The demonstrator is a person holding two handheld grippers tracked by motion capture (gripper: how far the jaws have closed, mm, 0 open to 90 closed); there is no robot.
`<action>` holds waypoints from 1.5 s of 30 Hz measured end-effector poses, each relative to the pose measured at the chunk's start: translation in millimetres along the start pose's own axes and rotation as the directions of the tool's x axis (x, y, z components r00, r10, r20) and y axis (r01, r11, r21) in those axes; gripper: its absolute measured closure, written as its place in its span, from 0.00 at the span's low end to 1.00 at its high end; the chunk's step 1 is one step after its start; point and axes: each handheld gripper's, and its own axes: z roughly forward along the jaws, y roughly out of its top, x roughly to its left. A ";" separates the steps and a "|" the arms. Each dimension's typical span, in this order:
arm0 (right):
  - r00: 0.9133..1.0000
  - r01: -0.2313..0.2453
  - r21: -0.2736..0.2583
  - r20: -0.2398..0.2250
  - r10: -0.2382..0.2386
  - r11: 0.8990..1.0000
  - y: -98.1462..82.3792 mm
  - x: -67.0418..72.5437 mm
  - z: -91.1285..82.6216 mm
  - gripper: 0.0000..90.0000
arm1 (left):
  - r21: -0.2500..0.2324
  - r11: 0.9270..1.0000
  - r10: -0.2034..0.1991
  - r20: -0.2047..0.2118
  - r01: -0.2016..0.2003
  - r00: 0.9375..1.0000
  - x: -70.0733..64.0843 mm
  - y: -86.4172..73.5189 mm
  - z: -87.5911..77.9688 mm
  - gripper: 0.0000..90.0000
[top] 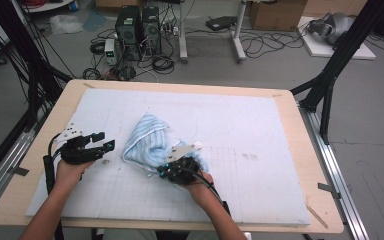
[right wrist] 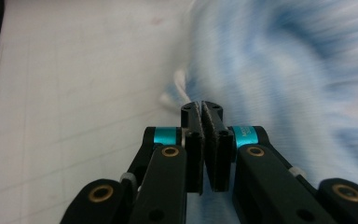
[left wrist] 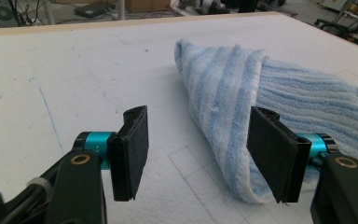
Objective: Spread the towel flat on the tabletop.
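Nearest the person, the right gripper point(top: 166, 170) has its jaws pressed together at the near edge of the blue-and-white striped towel point(top: 147, 142); in the right gripper view the pads point(right wrist: 200, 140) meet with barely a slit, and a white tag or corner sticks out just past their tips, but whether any cloth is pinched between them I cannot tell. The left gripper point(top: 109, 141) hangs just left of the towel with its jaws apart and nothing between them, the towel's folded edge point(left wrist: 223, 140) lying just ahead of its right pad. The towel sits crumpled in a loose mound at the middle of the white foam board point(top: 260, 115). It looks light, limp and thick, likely to sag and drag rather than slide, so hems and corners seem the best holds. Beyond and to the right the board lies open, well short of the wooden table edge point(top: 180, 85).
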 end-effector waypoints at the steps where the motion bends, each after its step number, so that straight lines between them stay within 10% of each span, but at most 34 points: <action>1: 1.000 0.000 0.000 0.000 0.000 1.000 0.0 0.0 0.0 0.97 | 0.000 1.000 -0.002 0.001 0.002 1.000 -0.2 -0.1 0.2 0.43; 6: 0.987 -0.111 -0.104 0.102 0.122 0.988 7.9 -39.2 -27.4 0.98 | 0.001 1.000 -0.001 0.002 0.001 1.000 -0.7 -0.3 1.2 0.43; 8: 0.972 -0.146 -0.136 0.166 0.168 0.980 9.3 -54.7 -37.7 0.98 | 0.001 1.000 -0.004 0.006 0.004 1.000 -1.1 -0.5 2.1 0.43; 9: 0.950 -0.175 -0.157 0.234 0.208 0.972 9.4 -70.6 -46.5 0.98 | 0.003 1.000 -0.003 0.006 0.003 1.000 -1.4 -0.6 2.4 0.44; 10: 0.950 -0.175 -0.157 0.234 0.208 0.972 9.4 -70.6 -46.5 0.98 | 0.003 1.000 -0.002 0.009 0.002 1.000 -1.8 -0.6 2.6 0.44; 11: 0.920 -0.205 -0.171 0.303 0.250 0.964 7.2 -85.6 -54.3 0.98 | 0.002 1.000 -0.003 0.012 0.003 1.000 -2.7 -0.5 2.9 0.44; 14: 0.867 -0.251 -0.179 0.396 0.303 0.951 -0.7 -106.0 -64.0 0.98 | 0.003 1.000 -0.003 0.013 0.003 1.000 -3.4 -0.7 3.3 0.44; 15: 0.867 -0.251 -0.179 0.396 0.303 0.951 -0.7 -106.0 -64.0 0.98 | 0.004 1.000 -0.004 0.014 0.004 1.000 -3.8 -0.8 3.5 0.44; 16: 0.825 -0.302 -0.192 0.438 0.357 0.934 -11.1 -119.0 -70.0 0.98 | 0.007 1.000 0.001 0.019 -0.001 1.000 -4.5 -1.1 4.4 0.44; 17: 0.825 -0.302 -0.192 0.438 0.357 0.934 -11.1 -119.0 -70.0 0.98 | 0.007 1.000 0.001 0.019 -0.001 1.000 -4.5 -1.1 4.4 0.44; 20: 0.758 -0.371 -0.182 0.507 0.410 0.911 -28.8 -135.3 -77.1 0.98 | 0.013 1.000 0.007 0.024 -0.007 1.000 -6.5 -1.5 6.4 0.44; 21: 0.722 -0.405 -0.196 0.530 0.444 0.893 -38.4 -142.9 -81.1 0.98 | 0.013 1.000 0.007 0.027 -0.007 1.000 -7.3 -1.6 7.1 0.44; 23: 0.708 -0.411 -0.199 0.544 0.449 0.889 -41.4 -145.1 -82.7 0.98 | 0.019 1.000 0.012 0.029 -0.012 1.000 -8.2 -1.8 8.0 0.44; 24: 0.676 -0.414 -0.191 0.591 0.441 0.890 -44.9 -147.4 -85.1 0.98 | 0.020 1.000 0.012 0.032 -0.013 0.999 -8.7 -1.9 8.4 0.44; 25: 0.676 -0.414 -0.191 0.591 0.441 0.890 -44.9 -147.4 -85.1 0.98 | 0.021 1.000 0.013 0.031 -0.014 0.999 -9.1 -2.1 8.7 0.44; 26: 0.641 -0.435 -0.180 0.626 0.444 0.882 -48.7 -149.9 -87.1 0.97 | 0.023 1.000 0.015 0.035 -0.015 0.999 -10.0 -2.1 9.2 0.44; 28: 0.630 -0.458 -0.167 0.632 0.451 0.873 -52.4 -151.6 -86.8 0.89 | 0.021 1.000 0.014 0.043 -0.015 0.999 -11.9 -1.9 9.9 0.44; 31: 0.632 -0.449 -0.175 0.631 0.450 0.876 -52.7 -148.6 -87.5 0.73 | 0.022 1.000 0.020 0.056 -0.021 0.998 -14.9 -1.3 10.9 0.44; 33: 0.657 -0.415 -0.195 0.611 0.442 0.888 -51.2 -142.9 -90.4 0.67 | 0.021 0.999 0.030 0.069 -0.031 0.997 -18.6 -0.5 12.4 0.44; 34: 0.689 -0.400 -0.201 0.578 0.438 0.894 -48.3 -135.7 -93.2 0.63 | 0.022 0.999 0.032 0.075 -0.034 0.997 -20.1 -0.2 13.4 0.43; 35: 0.689 -0.400 -0.201 0.578 0.438 0.894 -48.3 -135.7 -93.2 0.63 | 0.023 0.999 0.036 0.079 -0.038 0.996 -21.6 -0.1 14.4 0.43; 36: 0.721 -0.369 -0.204 0.553 0.417 0.907 -44.5 -127.0 -96.8 0.62 | 0.028 0.999 0.038 0.081 -0.040 0.996 -22.9 -0.3 15.3 0.43; 37: 0.721 -0.369 -0.204 0.553 0.417 0.907 -44.5 -127.0 -96.8 0.62 | 0.028 0.999 0.041 0.080 -0.043 0.996 -23.5 -0.5 16.1 0.43; 38: 0.740 -0.359 -0.207 0.530 0.413 0.910 -42.0 -122.6 -98.1 0.61 | 0.033 0.998 0.044 0.080 -0.046 0.996 -23.6 -0.6 16.4 0.43; 39: 0.790 -0.310 -0.215 0.484 0.377 0.926 -37.5 -110.6 -98.1 0.61 | 0.030 0.999 0.040 0.075 -0.042 0.996 -23.0 -0.7 16.3 0.43; 42: 0.873 -0.283 -0.219 0.344 0.345 0.934 -32.7 -95.1 -89.0 0.59 | 0.029 0.999 0.036 0.067 -0.038 0.997 -21.2 -0.9 16.1 0.43; 43: 0.873 -0.283 -0.219 0.344 0.345 0.934 -32.7 -95.1 -89.0 0.59 | 0.029 0.999 0.036 0.067 -0.038 0.997 -21.2 -0.9 16.1 0.44; 44: 0.909 -0.267 -0.205 0.269 0.317 0.942 -29.3 -86.2 -78.6 0.57 | 0.030 0.999 0.035 0.067 -0.037 0.997 -21.0 -1.1 16.2 0.43; 45: 0.924 -0.259 -0.194 0.235 0.301 0.946 -27.2 -81.9 -72.4 0.57 | 0.031 0.999 0.036 0.066 -0.039 0.997 -21.0 -1.1 16.2 0.44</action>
